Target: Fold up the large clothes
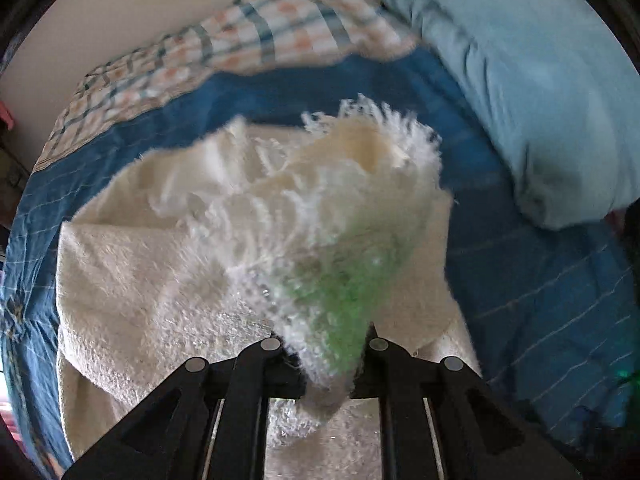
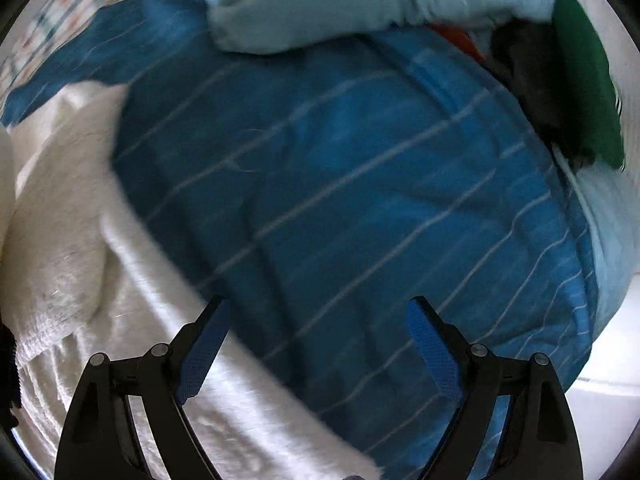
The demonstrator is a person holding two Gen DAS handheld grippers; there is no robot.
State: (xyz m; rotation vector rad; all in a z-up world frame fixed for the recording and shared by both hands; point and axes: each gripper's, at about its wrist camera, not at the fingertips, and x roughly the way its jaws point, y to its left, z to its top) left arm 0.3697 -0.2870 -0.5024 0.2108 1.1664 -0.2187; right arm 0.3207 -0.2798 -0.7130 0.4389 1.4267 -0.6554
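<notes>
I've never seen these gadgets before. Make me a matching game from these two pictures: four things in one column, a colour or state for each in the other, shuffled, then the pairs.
Things:
1. left gripper
2. right gripper
3. bedspread
4. pillow

States:
A. checked pattern
B. jaws wide apart, nothing between
C. dark blue, thin pale lines
D. clamped on the fluffy white garment

Pairs: 1-D, 2-B, 3-C, 4-A
</notes>
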